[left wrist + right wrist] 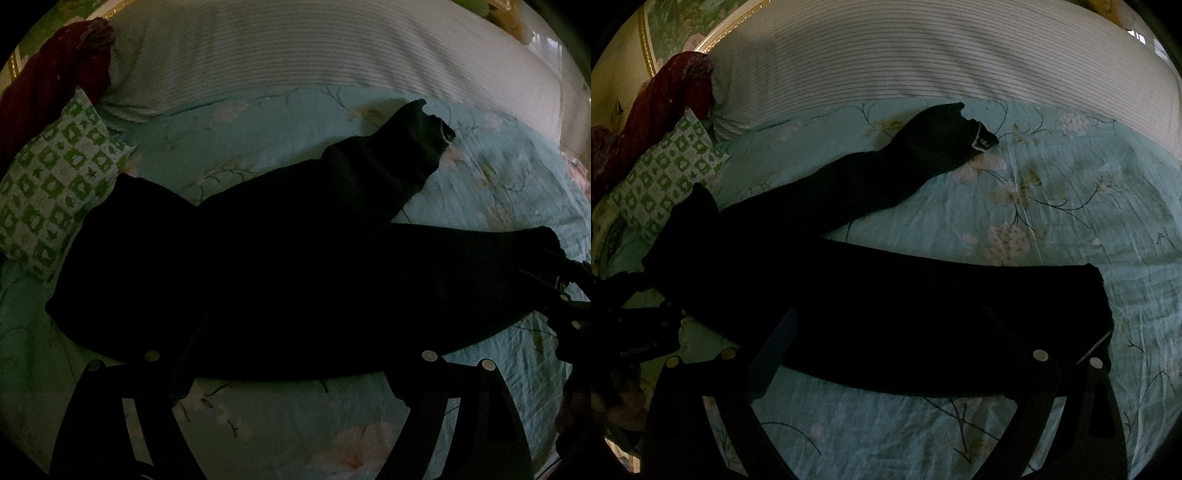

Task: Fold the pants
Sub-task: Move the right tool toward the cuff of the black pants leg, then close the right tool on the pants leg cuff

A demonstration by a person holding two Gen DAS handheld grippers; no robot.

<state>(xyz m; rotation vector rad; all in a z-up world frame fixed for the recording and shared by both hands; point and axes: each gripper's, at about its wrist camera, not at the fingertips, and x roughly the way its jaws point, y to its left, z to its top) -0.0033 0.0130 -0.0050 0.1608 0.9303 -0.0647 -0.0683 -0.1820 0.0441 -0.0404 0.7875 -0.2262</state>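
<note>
Black pants (pixel 295 266) lie spread on a teal floral bedsheet (pixel 280 424), waist to the left and the two legs splayed apart to the right. One leg (pixel 905 162) angles toward the far side; the other (pixel 942 314) lies across the near side. My left gripper (pixel 291 354) is open, its fingers over the near edge of the waist part. My right gripper (pixel 886 354) is open, its fingers over the near leg, close to its hem (pixel 1100 317). The right gripper also shows at the right edge of the left wrist view (pixel 569 295).
A green-and-white patterned pillow (pixel 55 192) lies at the left by the waistband. A dark red cloth (pixel 48 81) is bunched behind it. A striped white blanket (pixel 314 59) runs along the far side of the bed.
</note>
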